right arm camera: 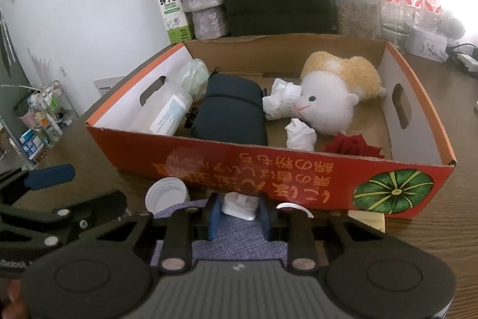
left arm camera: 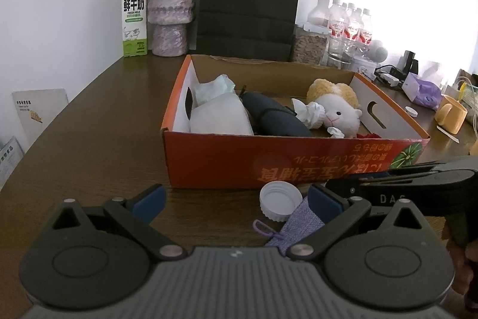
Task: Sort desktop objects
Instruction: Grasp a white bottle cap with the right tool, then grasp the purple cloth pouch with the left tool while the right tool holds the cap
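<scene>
Right gripper (right arm camera: pixel 238 214) pinched narrow on a small white crumpled piece (right arm camera: pixel 239 206) at lower centre, atop the purple pouch (right arm camera: pixel 239 241), likely bound for the orange box (right arm camera: pixel 269 169) above it; left gripper (left arm camera: pixel 236 201) wide, idle.

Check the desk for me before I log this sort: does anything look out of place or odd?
Yes. A white cap lies upside down, loose on the table in front of the orange box, beside a purple pouch. The right gripper is pinching a small white piece, too unclear to identify.
</scene>
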Demonstrator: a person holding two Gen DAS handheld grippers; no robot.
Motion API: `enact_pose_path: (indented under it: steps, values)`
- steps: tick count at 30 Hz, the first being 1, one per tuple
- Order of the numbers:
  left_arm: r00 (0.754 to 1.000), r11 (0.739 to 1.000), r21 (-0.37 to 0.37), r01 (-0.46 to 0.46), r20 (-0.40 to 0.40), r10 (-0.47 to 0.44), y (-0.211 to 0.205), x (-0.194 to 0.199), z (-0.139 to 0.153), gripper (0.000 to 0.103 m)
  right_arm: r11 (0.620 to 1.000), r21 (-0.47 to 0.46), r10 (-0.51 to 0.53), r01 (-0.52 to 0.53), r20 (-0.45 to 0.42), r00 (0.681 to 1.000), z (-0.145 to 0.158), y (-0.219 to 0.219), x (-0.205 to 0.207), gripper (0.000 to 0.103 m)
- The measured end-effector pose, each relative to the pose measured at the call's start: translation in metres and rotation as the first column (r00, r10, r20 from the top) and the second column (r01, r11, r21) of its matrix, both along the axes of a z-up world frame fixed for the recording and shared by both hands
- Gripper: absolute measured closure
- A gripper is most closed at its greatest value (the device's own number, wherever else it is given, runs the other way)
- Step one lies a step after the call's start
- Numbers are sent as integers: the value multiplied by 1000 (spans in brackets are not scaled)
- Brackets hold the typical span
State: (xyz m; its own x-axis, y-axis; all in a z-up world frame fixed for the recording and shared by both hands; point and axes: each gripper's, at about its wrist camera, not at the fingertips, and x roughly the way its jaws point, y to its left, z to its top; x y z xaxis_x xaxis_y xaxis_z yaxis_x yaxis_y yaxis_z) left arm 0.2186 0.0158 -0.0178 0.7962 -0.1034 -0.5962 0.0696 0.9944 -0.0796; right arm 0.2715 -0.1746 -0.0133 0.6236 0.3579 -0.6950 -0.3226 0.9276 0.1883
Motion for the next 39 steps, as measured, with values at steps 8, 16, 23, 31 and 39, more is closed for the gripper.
enact_pose_path:
  steps: [8, 16, 23, 31, 39]
  values:
    - [1000, 1000, 12, -2, 2, 2, -4, -7, 7, 0, 1000, 12, 6, -7, 56, 998, 15, -4, -17, 77]
    - [999, 999, 7, 50, -22, -50, -26, -14, 9, 0, 1000, 14, -23, 21, 126, 992, 29, -30, -44, 77]
    - [993, 997, 13, 80, -82, -79, -50, -10, -5, 0, 998, 6, -61, 60, 150, 987, 28, -58, -64, 77]
    - [990, 998, 11, 64, -131, -62, -57, -2, -24, 0, 996, 13, -84, 83, 133, 988, 15, -77, -72, 77]
    - [987, 997, -22, 69, -143, -72, -54, -2, -30, 10, 997, 19, -81, 79, 123, 989, 10, -81, -75, 77]
